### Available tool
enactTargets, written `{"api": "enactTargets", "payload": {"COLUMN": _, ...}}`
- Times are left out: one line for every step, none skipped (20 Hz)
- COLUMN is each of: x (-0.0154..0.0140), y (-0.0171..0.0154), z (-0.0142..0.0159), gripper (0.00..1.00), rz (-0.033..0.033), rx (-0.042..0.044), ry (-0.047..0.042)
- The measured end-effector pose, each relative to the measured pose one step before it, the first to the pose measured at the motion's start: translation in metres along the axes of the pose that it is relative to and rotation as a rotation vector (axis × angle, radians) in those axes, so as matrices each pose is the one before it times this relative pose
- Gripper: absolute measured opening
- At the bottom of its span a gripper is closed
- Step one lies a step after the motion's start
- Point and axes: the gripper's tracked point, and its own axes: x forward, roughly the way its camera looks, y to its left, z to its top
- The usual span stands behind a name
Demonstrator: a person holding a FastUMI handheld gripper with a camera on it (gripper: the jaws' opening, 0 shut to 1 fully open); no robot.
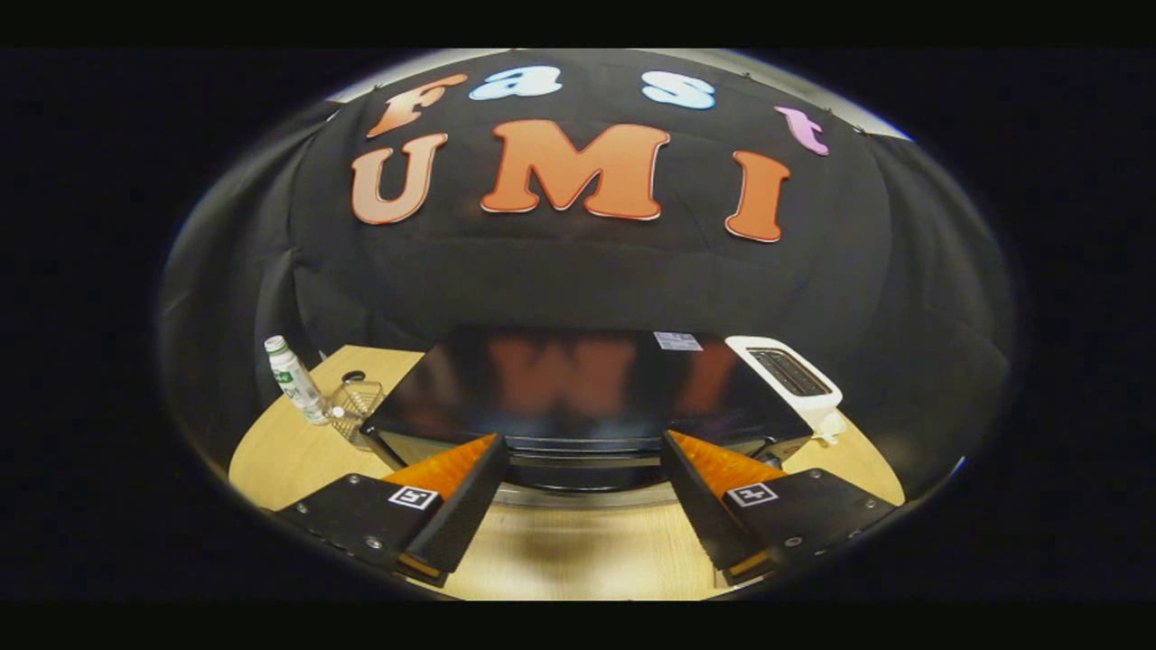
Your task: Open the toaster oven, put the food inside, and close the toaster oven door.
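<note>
Black glossy toaster oven (591,388) sat on pale wooden table (578,551), just ahead of gripper (582,451); door looked closed, handle bar between fingertips. Fingers spread wide, gripping nothing. White pop-up toaster (787,375) stood touching oven's right side. Small wire basket (357,402) and white bottle (293,379) stood left of oven, close together

Wooden table (560,551), white pop-up toaster (787,375) standing at its far right side, plastic bottle (294,379) upright far left, small wire basket (355,402) just beside the bottle
</note>
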Motion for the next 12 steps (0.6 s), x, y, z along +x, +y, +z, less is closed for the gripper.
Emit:
{"api": "enactTargets", "payload": {"x": -0.00110, "y": 0.00044, "z": -0.00284, "gripper": 1.00, "rz": -0.00187, "rx": 0.03825, "ry": 0.00715}}
{"api": "enactTargets", "payload": {"x": -0.00118, "y": 0.00052, "z": -0.00158, "gripper": 1.00, "rz": -0.00067, "rx": -0.00090, "ry": -0.00706}}
{"api": "enactTargets", "payload": {"x": -0.00485, "y": -0.00191, "z": -0.00402, "gripper": 1.00, "rz": -0.00234, "rx": -0.01924, "ry": 0.00189}}
{"api": "enactTargets", "payload": {"x": -0.00663, "y": -0.00061, "z": -0.00199, "gripper": 1.00, "rz": 0.00164, "rx": -0.00710, "ry": -0.00537}}
{"api": "enactTargets", "payload": {"x": -0.00557, "y": 0.00030, "z": -0.00507, "gripper": 1.00, "rz": 0.00330, "rx": 0.00798, "ry": 0.00801}}
{"api": "enactTargets", "payload": {"x": -0.00587, "y": -0.00012, "z": -0.00332, "gripper": 1.00, "rz": 0.00548, "rx": 0.00808, "ry": 0.00212}}
{"api": "enactTargets", "payload": {"x": -0.00624, "y": -0.00054, "z": -0.00666, "gripper": 1.00, "rz": 0.00446, "rx": 0.00166, "ry": 0.00814}}
{"api": "enactTargets", "payload": {"x": -0.00563, "y": -0.00050, "z": -0.00696, "gripper": 1.00, "rz": 0.00132, "rx": -0.00311, "ry": 0.00661}}
{"api": "enactTargets", "payload": {"x": -0.00586, "y": -0.00081, "z": -0.00916, "gripper": 1.00, "rz": 0.00364, "rx": -0.00296, "ry": 0.01737}}
{"api": "enactTargets", "payload": {"x": -0.00335, "y": -0.00081, "z": -0.00527, "gripper": 1.00, "rz": 0.00293, "rx": 0.00446, "ry": -0.00350}}
{"api": "enactTargets", "payload": {"x": -0.00686, "y": 0.00003, "z": -0.00643, "gripper": 1.00, "rz": 0.00435, "rx": 0.00225, "ry": 0.01176}}
{"api": "enactTargets", "payload": {"x": -0.00439, "y": -0.00045, "z": -0.00760, "gripper": 1.00, "rz": 0.00386, "rx": -0.00230, "ry": 0.00994}}
